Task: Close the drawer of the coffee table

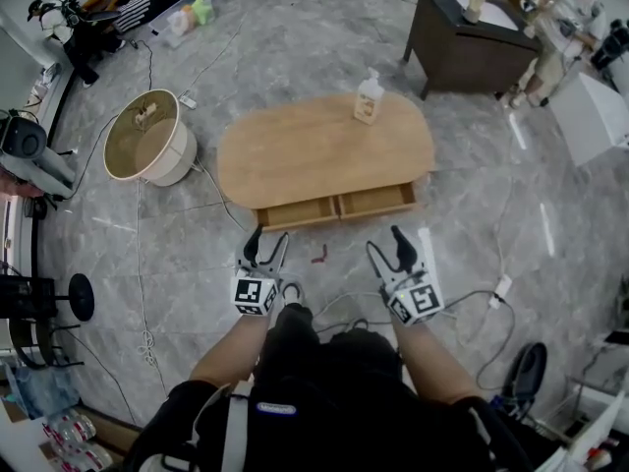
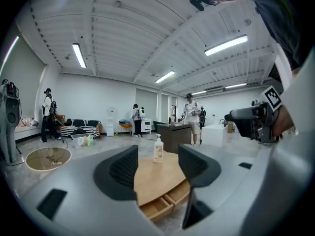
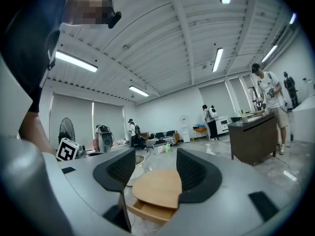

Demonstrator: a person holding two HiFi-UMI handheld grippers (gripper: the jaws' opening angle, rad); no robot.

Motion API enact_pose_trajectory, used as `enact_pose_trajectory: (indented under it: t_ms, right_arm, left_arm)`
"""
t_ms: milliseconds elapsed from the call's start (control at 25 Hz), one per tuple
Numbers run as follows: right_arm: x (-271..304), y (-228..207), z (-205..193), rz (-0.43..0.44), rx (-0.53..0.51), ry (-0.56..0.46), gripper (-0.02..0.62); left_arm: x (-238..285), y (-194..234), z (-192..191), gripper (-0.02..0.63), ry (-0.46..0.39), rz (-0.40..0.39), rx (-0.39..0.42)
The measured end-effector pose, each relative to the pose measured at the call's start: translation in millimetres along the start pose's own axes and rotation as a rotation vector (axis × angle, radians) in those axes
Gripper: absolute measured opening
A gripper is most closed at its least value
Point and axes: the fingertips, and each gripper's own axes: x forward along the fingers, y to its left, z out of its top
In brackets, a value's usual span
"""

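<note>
Drawers (image 1: 297,212) open at coffee table (image 1: 324,150) front edge, mid-frame. Left gripper (image 1: 271,236) & right gripper (image 1: 385,243) spread, empty, just below. Prob light, stiff wood; push flat on fronts.

Oval light-wood coffee table (image 1: 314,155) on grey marble-pattern floor (image 1: 472,224). Cream pump bottle (image 1: 369,97) upright on tabletop, near table's far right edge. Two shallow wooden drawers (image 1: 334,206) standing open at table's near side.
</note>
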Motion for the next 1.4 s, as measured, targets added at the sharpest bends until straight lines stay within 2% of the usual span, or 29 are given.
enact_pose_trajectory:
  t_ms: [80,160,320,400,520,760,920,1200,1400]
  right_arm:
    - [5.3,-0.6,-4.4,0.01,-0.024,-0.01,0.241]
    - [15.3,-2.9,-22.5,0.013,-0.026,0.022,0.241]
    - [37.4,-2.3,-46.9,0.051,-0.043,0.059,0.241]
    - [46.9,-4.8,-58.7,0.057,-0.054,0.066,0.241]
    - [56.6,-15.1,-87.3,0.045,-0.044,0.093,0.241]
    - [67.9,-49.5,-137.8,-0.038,0.01,0.14,0.241]
    - [64.4,-82.5,-157.8,-0.099,0.002,0.129,0.241]
    - [73.1,-105.7,-237.8,-0.083,-0.032,0.185,0.241]
    - [93.2,-121.4,-291.8,-0.05,-0.068,0.167,0.241]
  left_arm:
    - [5.7,1.5,-4.9,0.253,0.005,0.018,0.0]
    - [11.2,-0.5,-6.7,0.253,0.006,0.026,-0.007]
    - [24.4,-23.9,-8.7,0.253,-0.004,-0.03,0.043]
    - [33.0,-27.5,-19.4,0.253,-0.002,-0.042,0.035]
    - [48.6,-28.8,-49.3,0.253,0.025,-0.052,0.009]
    - [78.5,-13.2,-100.5,0.253,0.055,-0.054,-0.045]
    - [93.5,-8.1,-126.8,0.253,0.055,-0.071,-0.03]
    - [114.4,-1.7,-205.8,0.253,0.079,-0.074,-0.035]
    - [138.1,7.5,-259.3,0.253,0.058,-0.097,0.004]
